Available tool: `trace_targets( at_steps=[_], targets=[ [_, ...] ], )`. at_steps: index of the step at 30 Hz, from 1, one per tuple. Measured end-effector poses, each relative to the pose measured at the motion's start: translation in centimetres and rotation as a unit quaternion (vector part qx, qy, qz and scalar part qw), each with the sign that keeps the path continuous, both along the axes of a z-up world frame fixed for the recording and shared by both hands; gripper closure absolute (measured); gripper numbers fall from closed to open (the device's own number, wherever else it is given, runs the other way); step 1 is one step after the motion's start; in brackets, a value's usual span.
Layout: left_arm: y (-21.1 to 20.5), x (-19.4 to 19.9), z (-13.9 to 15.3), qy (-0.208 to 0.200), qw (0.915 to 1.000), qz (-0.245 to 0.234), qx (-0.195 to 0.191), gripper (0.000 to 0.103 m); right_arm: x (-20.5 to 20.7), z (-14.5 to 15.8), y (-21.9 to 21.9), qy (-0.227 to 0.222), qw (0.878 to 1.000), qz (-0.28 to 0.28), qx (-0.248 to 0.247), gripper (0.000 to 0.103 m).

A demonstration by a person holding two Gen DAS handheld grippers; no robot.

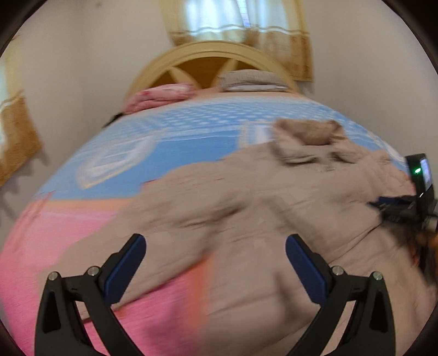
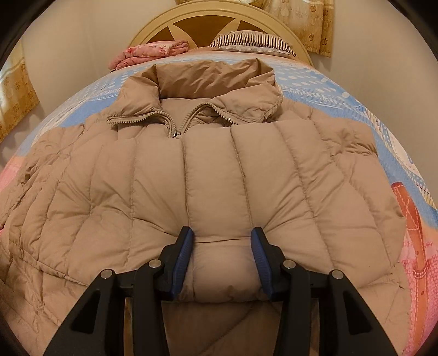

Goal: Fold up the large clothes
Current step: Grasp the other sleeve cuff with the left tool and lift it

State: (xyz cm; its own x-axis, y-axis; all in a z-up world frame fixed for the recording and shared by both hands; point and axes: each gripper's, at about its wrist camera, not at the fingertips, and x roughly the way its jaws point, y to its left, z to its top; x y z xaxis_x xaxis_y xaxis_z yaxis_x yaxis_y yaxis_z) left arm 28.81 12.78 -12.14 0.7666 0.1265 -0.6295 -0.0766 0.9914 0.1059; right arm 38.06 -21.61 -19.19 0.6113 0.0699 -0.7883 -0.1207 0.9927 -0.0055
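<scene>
One coat (image 2: pixel 213 175) lies on one bed (image 2: pixel 342 90). Right tongs (image 2: pixel 222 241) pinch its hem; left tongs (image 1: pixel 216 254) are wide open.

Soft daylight; left view motion-blurred.

Blurred tan jacket (image 1: pixel 246 208) on bed (image 1: pixel 169 137), left gripper (image 1: pixel 216 263) jaws apart

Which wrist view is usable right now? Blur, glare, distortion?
Left wrist view: heavy motion smear over the beige jacket and bedspread, window blown out, left gripper itself sharp. Right wrist view: crisp, even light, quilting readable where the right gripper pinches the jacket; both bow strongly at the edges.
</scene>
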Motion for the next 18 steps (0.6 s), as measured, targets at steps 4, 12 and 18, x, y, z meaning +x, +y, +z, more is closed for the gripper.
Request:
trace_targets(
  at_steps=[4, 12, 18],
  targets=[
    [8.9, -4.3, -1.1, 0.014, 0.9956, 0.091, 0.014, 0.000, -0.1, 0.0, 0.1, -0.002, 1.000, 0.000, -0.006, 0.058],
    [21.7, -10.2, -4.0, 0.026, 0.9658, 0.240, -0.094, 0.000, -0.3, 0.0, 0.4, -0.012, 1.000, 0.000, -0.018, 0.057],
    [23.6, -8.2, -6.5, 0.016, 0.9465, 0.259, -0.192, 0.003, -0.4, -0.1, 0.5, -0.017, 1.000, 0.000, -0.020, 0.057]
  ],
)
